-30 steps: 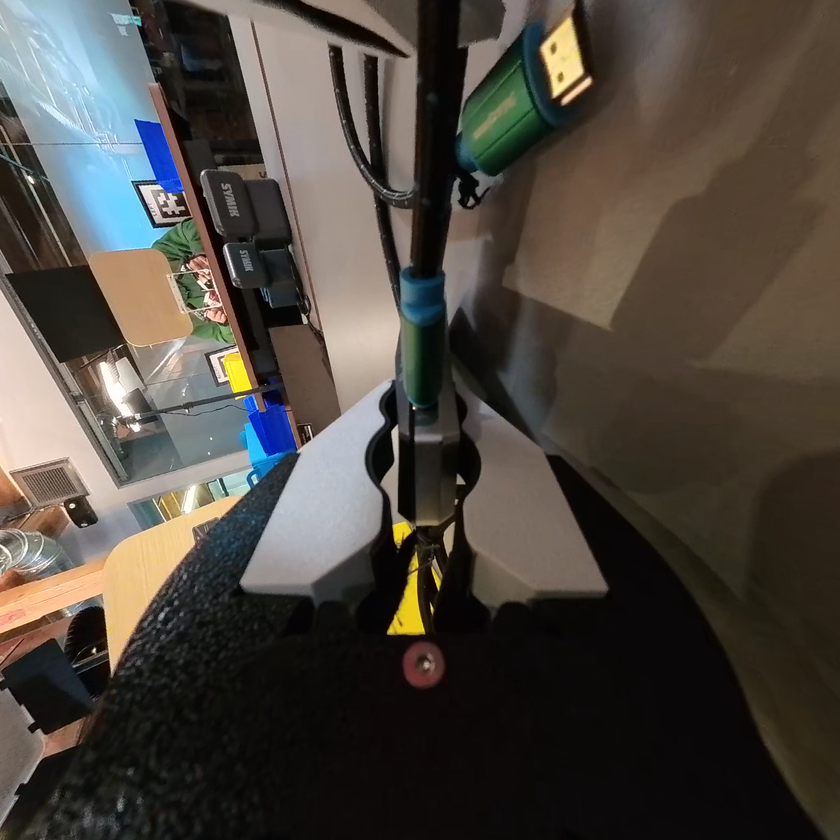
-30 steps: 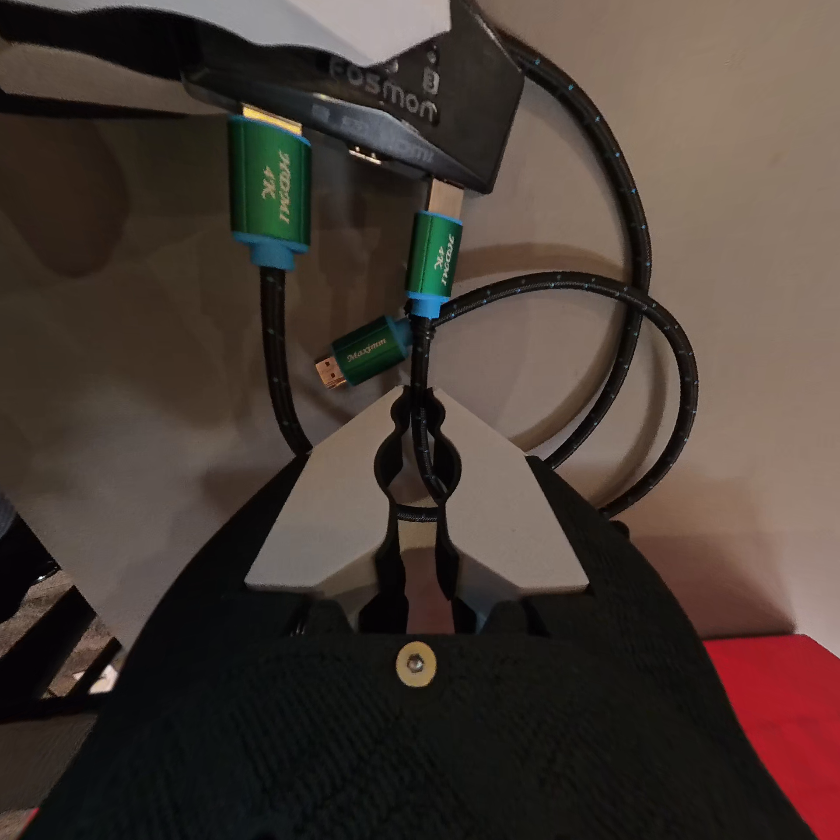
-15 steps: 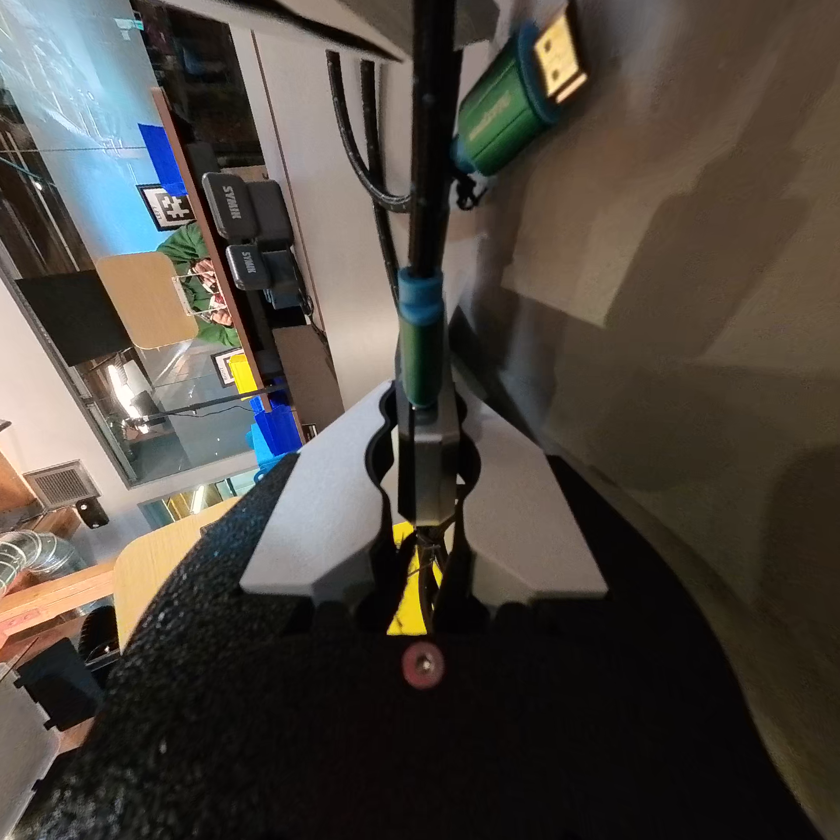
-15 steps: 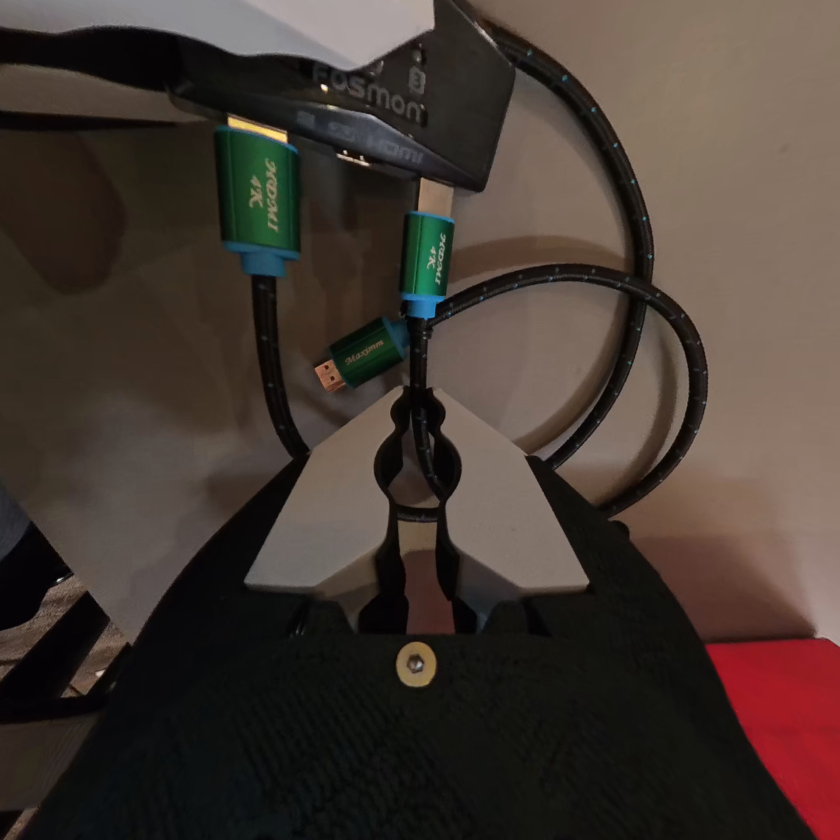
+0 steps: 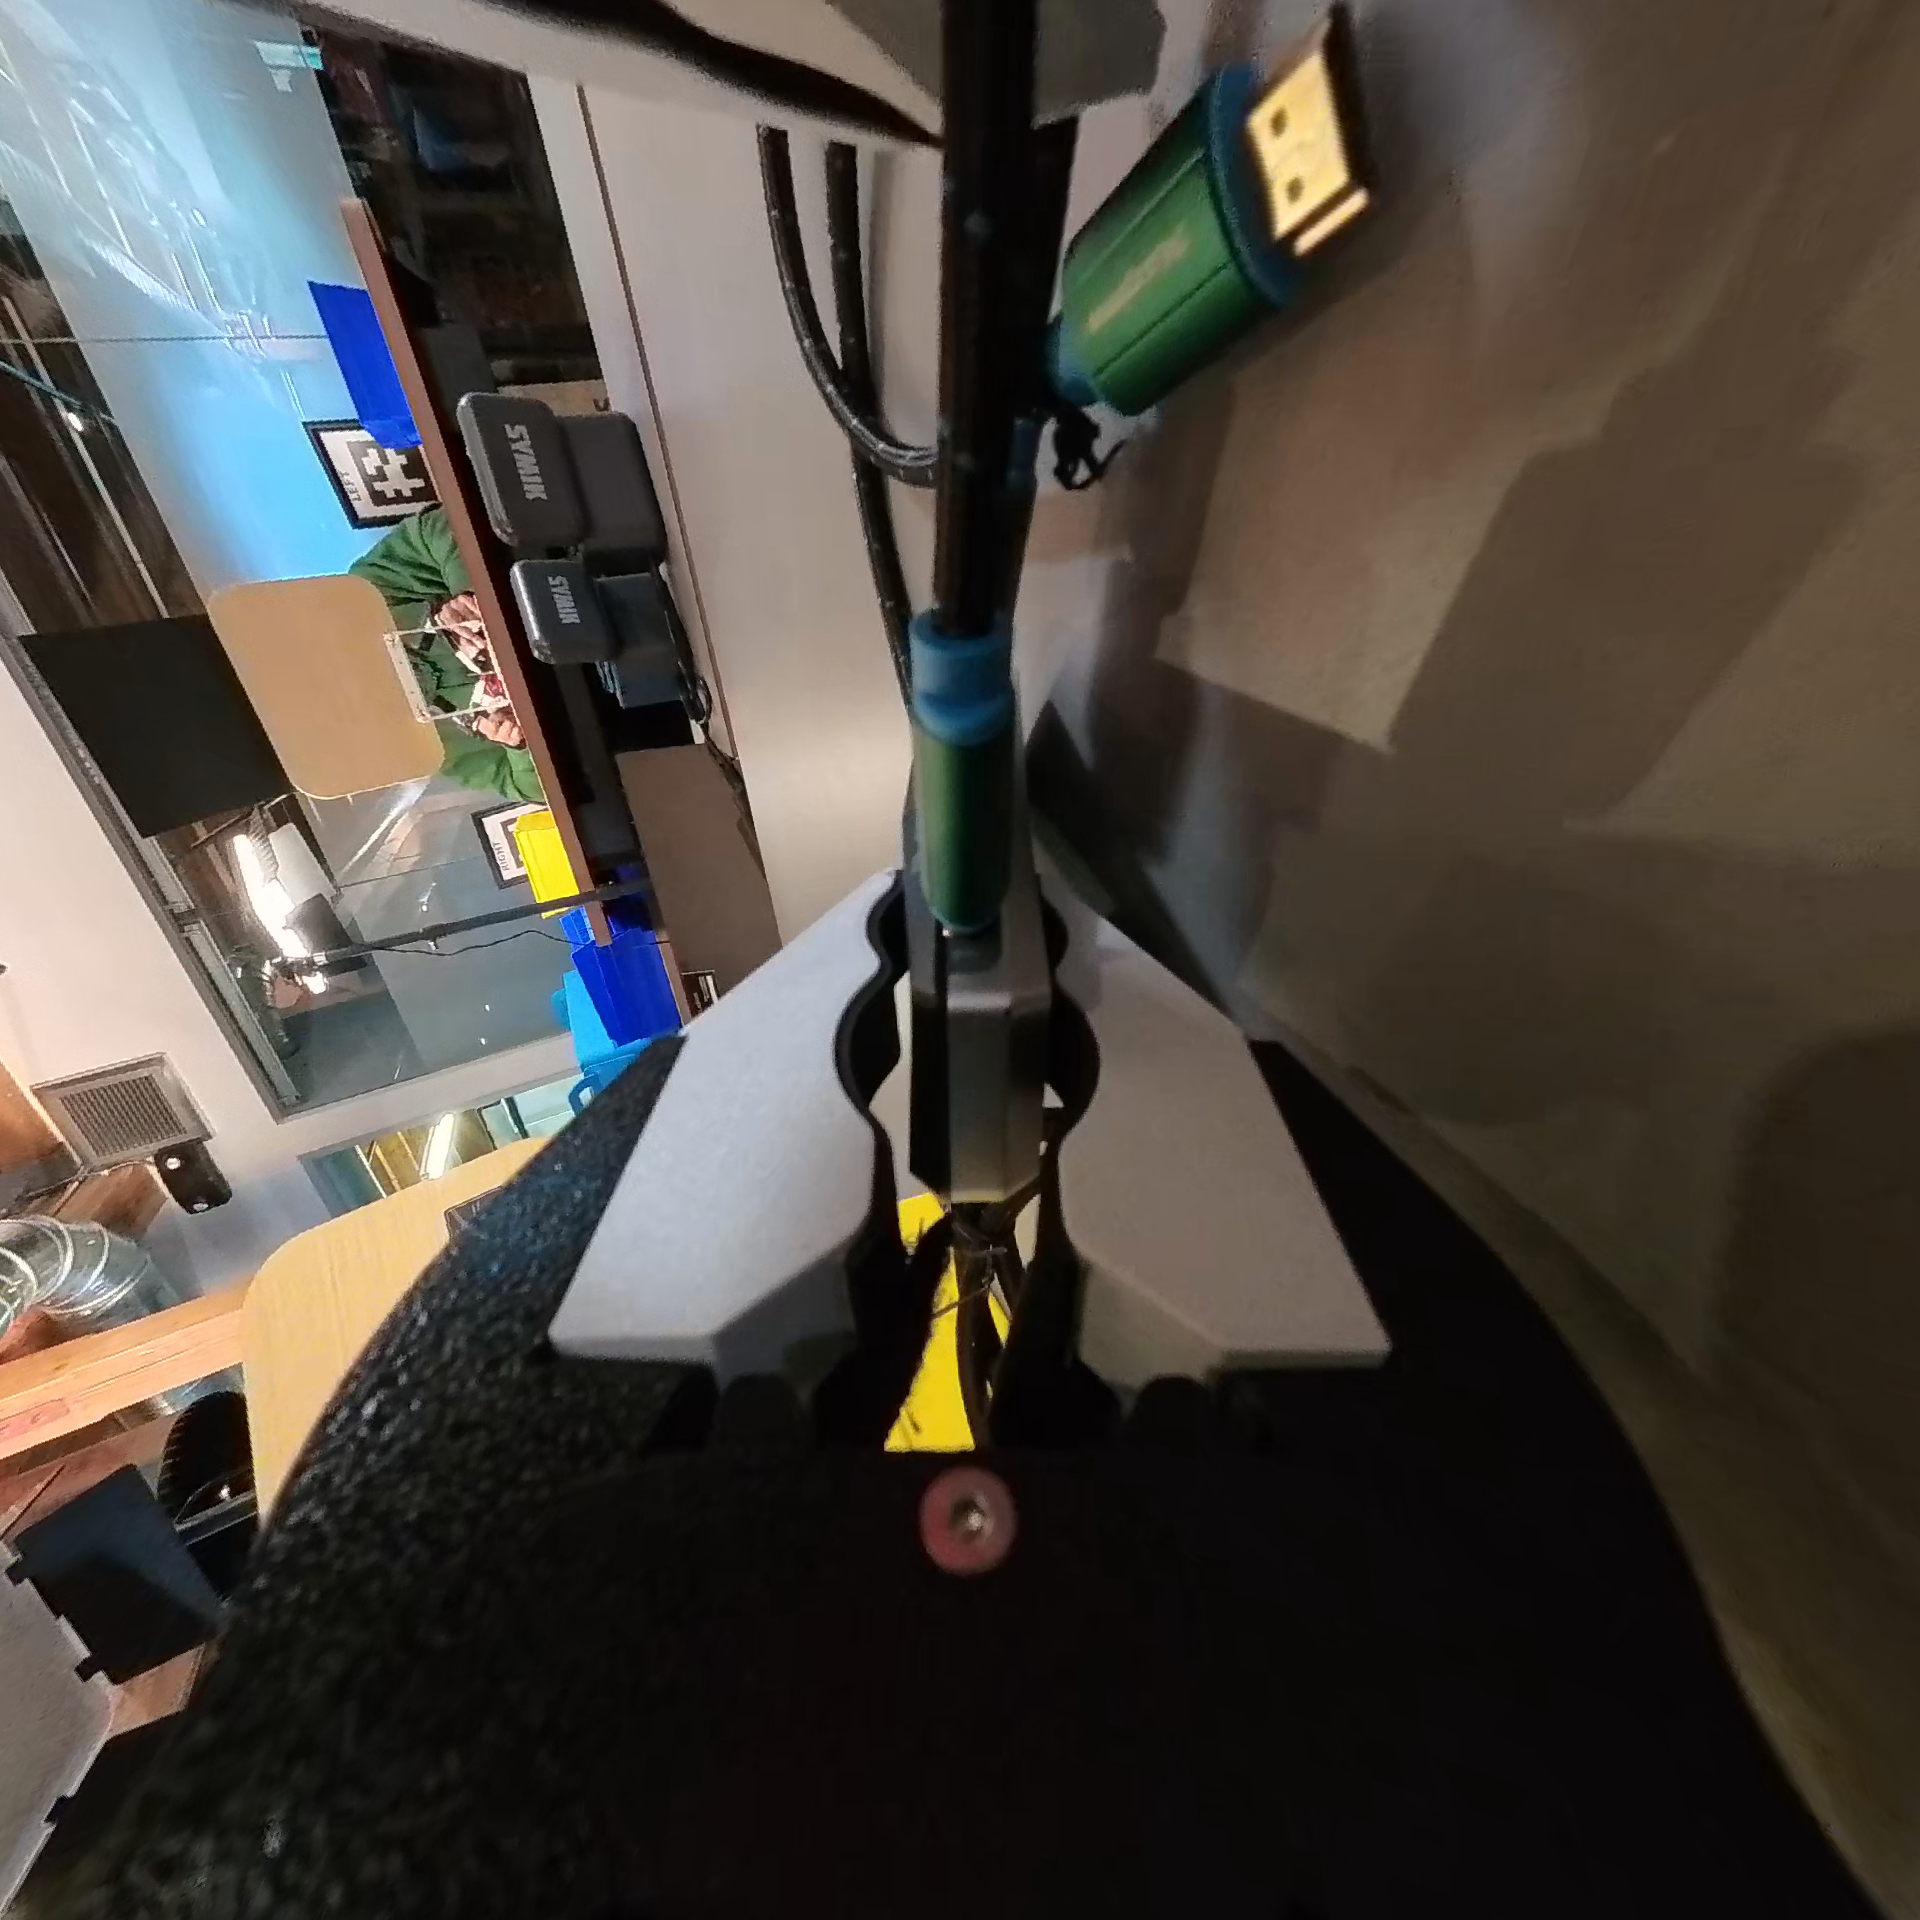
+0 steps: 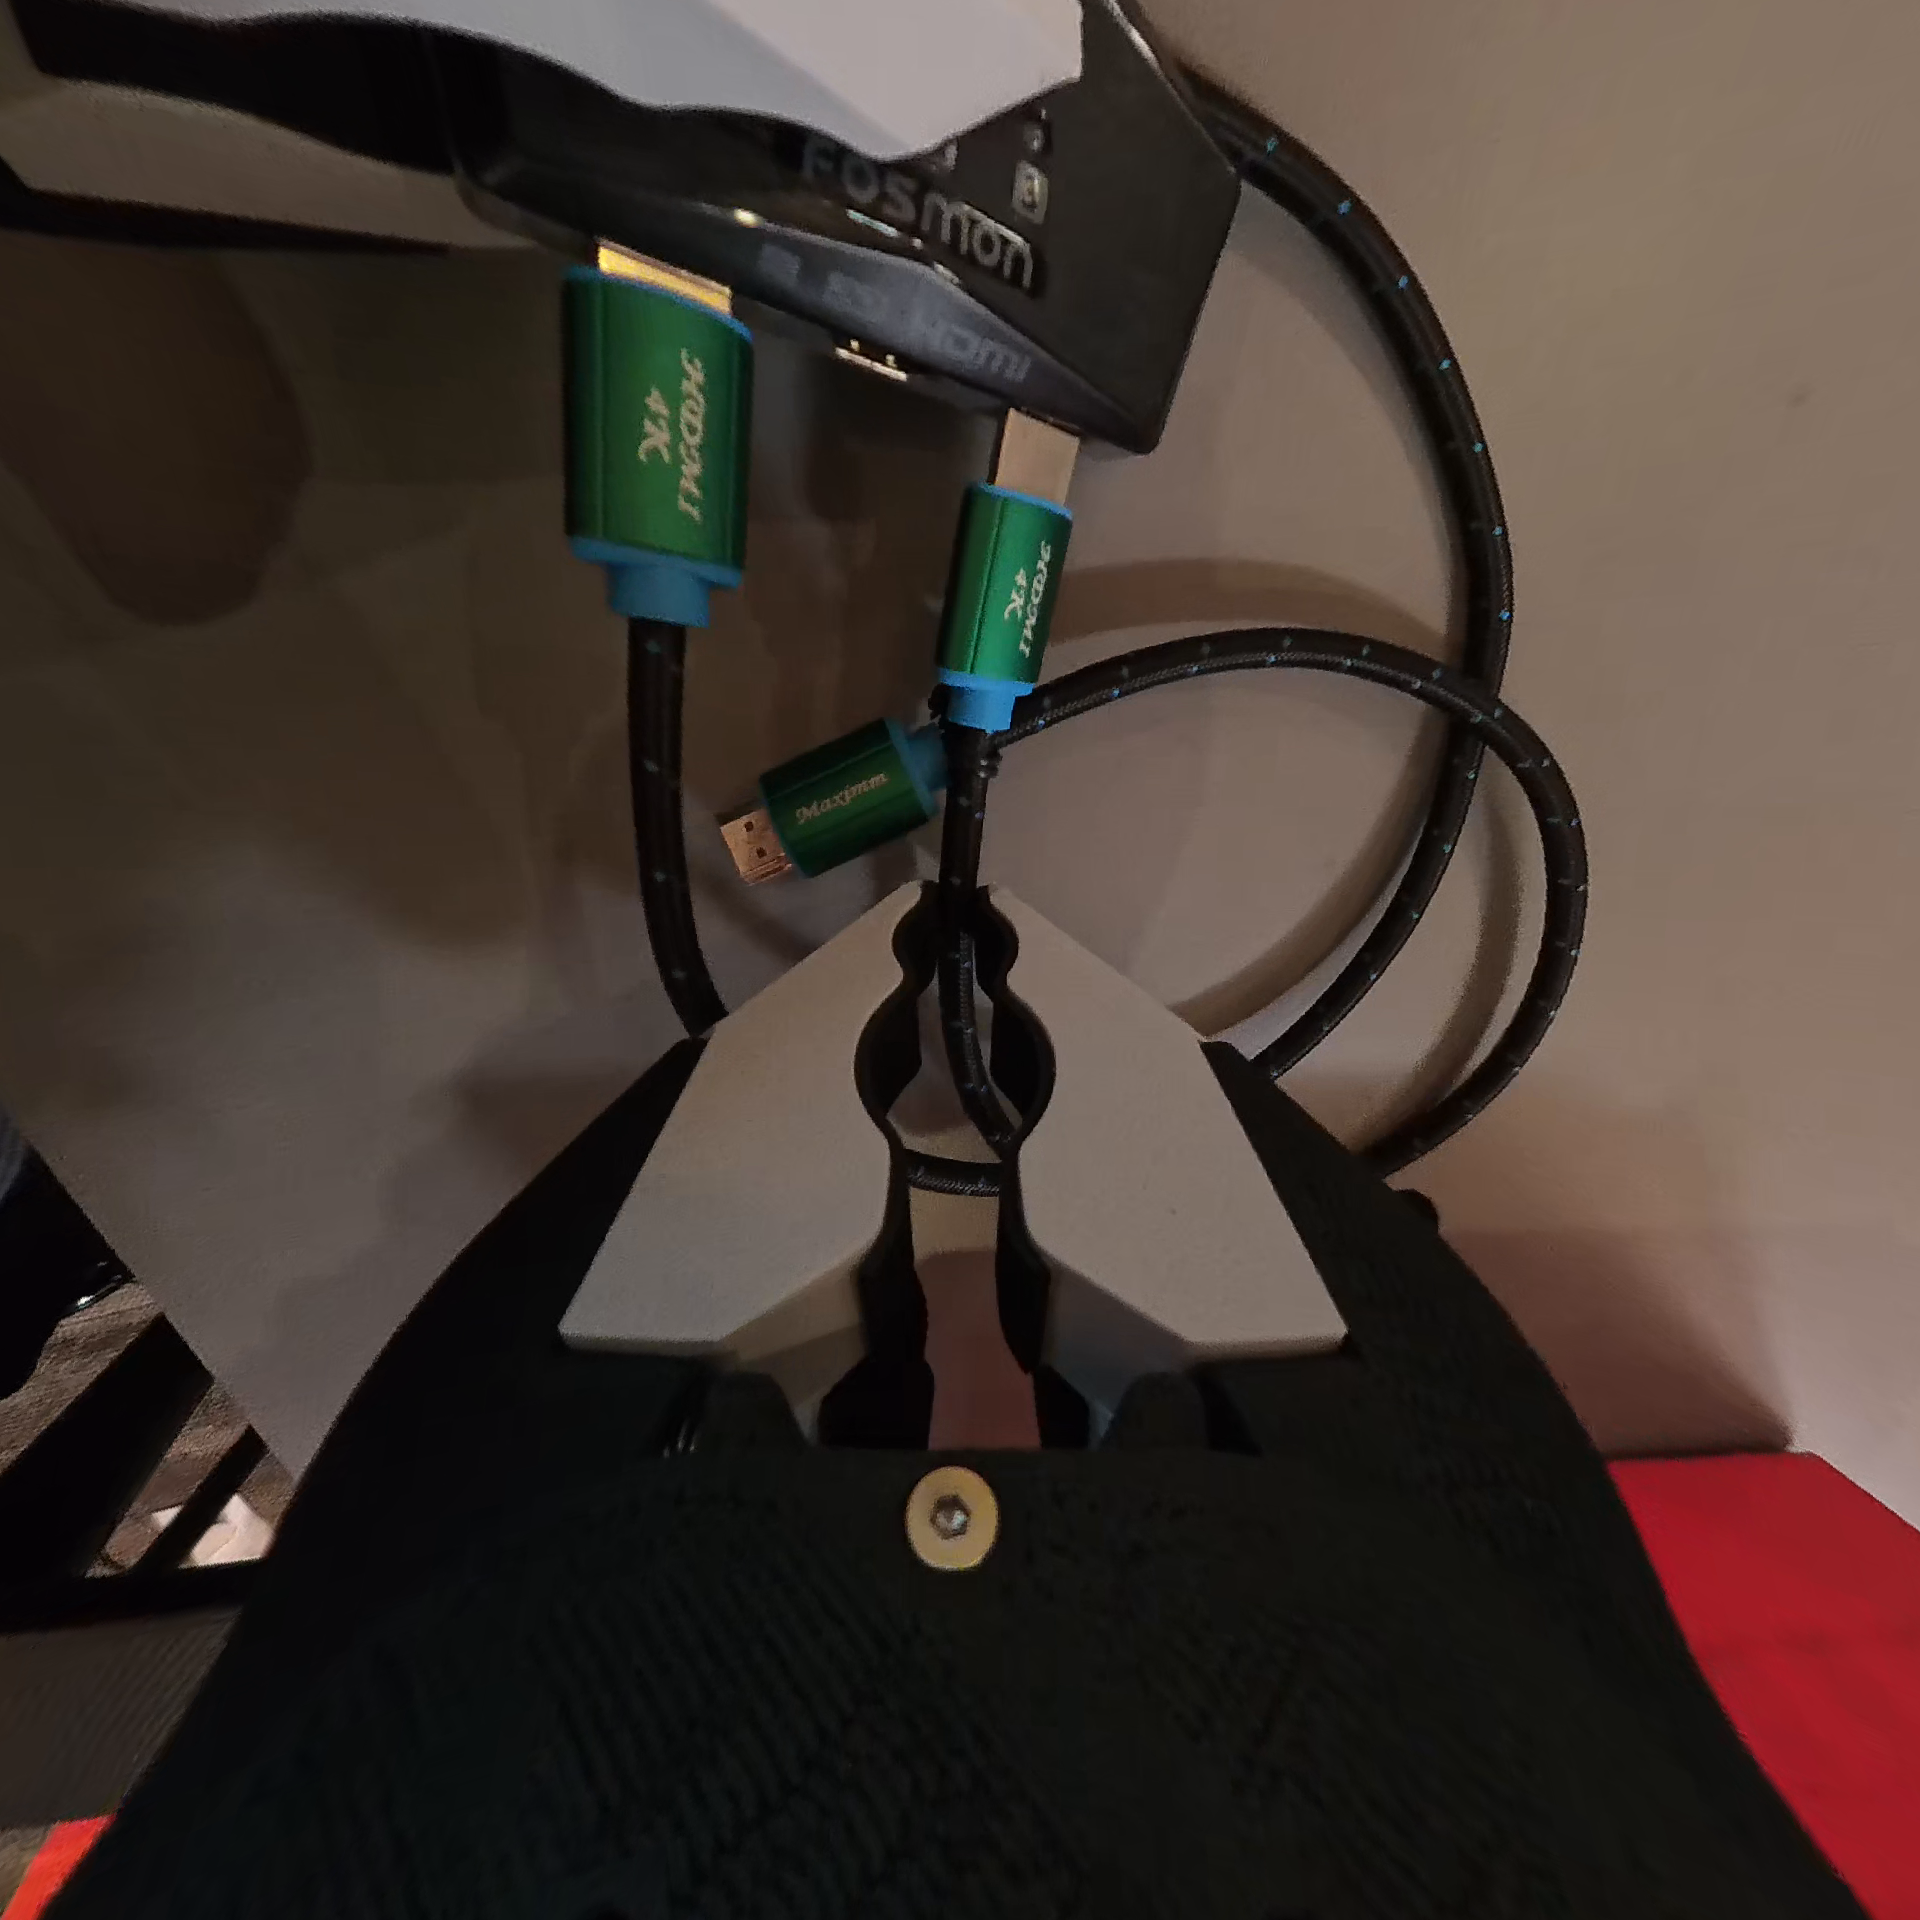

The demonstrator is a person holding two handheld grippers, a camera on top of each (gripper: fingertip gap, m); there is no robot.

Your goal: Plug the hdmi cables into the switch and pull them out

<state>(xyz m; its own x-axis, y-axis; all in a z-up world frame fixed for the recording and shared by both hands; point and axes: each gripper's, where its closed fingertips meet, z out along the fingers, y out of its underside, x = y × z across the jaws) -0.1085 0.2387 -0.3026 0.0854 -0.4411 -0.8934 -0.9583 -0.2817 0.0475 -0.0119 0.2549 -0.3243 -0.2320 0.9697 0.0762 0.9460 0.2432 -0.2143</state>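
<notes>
Beige wall [image 6: 1558,312] fills the bkgd in both views; the left wrist view also shows a glass partition w/ a person behind it, far off.

We hold the black switch [image 6: 1091,260] w/ the left tool [image 5: 971,1039], which is clamped on the switch body; its edge sits between the grey pads. The switch shows in the right wrist view from below, ports facing down toward us.

Cables, largest first:
- Braided black cable [image 6: 1455,727] loops behind the switch on the right side.
- Left green plug [image 6: 655,447] sits seated in its port, only a sliver of gold showing.
- Middle green plug [image 6: 1003,592] is part-way out; a long stretch of metal shell shows below the port.
- Loose green plug [image 6: 831,810] hangs free, not inserted, near the middle cable.

Right tool [image 6: 956,997] is narrowed on the cord of the middle plug, just below its blue collar.

Status, as we judge it: pull-out phase, middle plug nearly free. Remaining: finish that extraction, then pull the left plug. Whether the loose plug has had its cycle we cannot tell.
</notes>
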